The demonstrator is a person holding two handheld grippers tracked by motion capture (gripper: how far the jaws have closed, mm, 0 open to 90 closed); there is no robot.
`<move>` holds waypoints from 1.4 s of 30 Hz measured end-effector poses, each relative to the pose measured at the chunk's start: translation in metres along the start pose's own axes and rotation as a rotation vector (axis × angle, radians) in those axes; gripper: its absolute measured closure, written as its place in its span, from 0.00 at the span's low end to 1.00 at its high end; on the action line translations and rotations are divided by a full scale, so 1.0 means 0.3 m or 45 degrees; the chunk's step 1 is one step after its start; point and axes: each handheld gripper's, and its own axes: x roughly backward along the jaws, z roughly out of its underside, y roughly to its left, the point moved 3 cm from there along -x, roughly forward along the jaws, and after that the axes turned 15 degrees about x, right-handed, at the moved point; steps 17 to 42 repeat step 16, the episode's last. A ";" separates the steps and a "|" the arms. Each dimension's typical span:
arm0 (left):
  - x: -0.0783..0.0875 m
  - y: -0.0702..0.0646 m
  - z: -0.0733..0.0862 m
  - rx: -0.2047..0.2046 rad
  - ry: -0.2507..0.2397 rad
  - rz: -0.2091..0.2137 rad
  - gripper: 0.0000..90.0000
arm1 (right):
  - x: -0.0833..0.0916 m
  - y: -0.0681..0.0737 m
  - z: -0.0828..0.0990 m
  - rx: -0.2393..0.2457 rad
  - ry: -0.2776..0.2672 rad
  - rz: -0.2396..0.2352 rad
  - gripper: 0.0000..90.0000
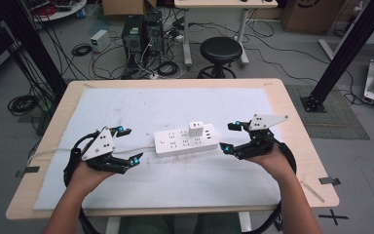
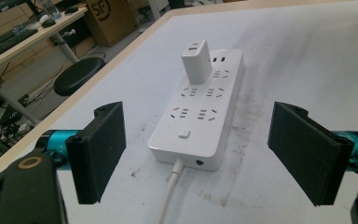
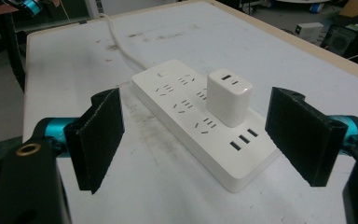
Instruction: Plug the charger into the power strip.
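Note:
A white power strip point(image 1: 185, 141) lies in the middle of the white mat, its cable point(image 1: 126, 149) running off to the left. A white charger block point(image 1: 196, 128) is plugged upright into it near the right end. My left gripper point(image 1: 130, 145) is open just left of the strip's cable end point(image 2: 186, 161), nothing between its jaws. My right gripper point(image 1: 230, 137) is open just right of the strip's other end. In the right gripper view the charger point(image 3: 228, 97) and strip point(image 3: 200, 121) sit between and beyond the spread jaws. The left gripper view shows the charger point(image 2: 196, 60) at the strip's far end.
The mat point(image 1: 126, 105) covers most of the wooden table point(image 1: 292, 112). Beyond the far edge stand a black stool point(image 1: 220, 49), computer towers point(image 1: 134, 33) and loose floor cables. A black frame post point(image 1: 343, 53) rises at the right.

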 end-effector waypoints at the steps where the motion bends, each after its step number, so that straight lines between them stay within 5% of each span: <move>1: 0.000 0.000 0.001 0.001 0.004 -0.001 0.21 | -0.001 -0.001 0.001 -0.001 0.002 -0.001 0.22; 42: -0.009 0.019 0.013 0.018 0.017 -0.005 0.21 | -0.014 -0.011 0.007 -0.011 0.013 -0.007 0.22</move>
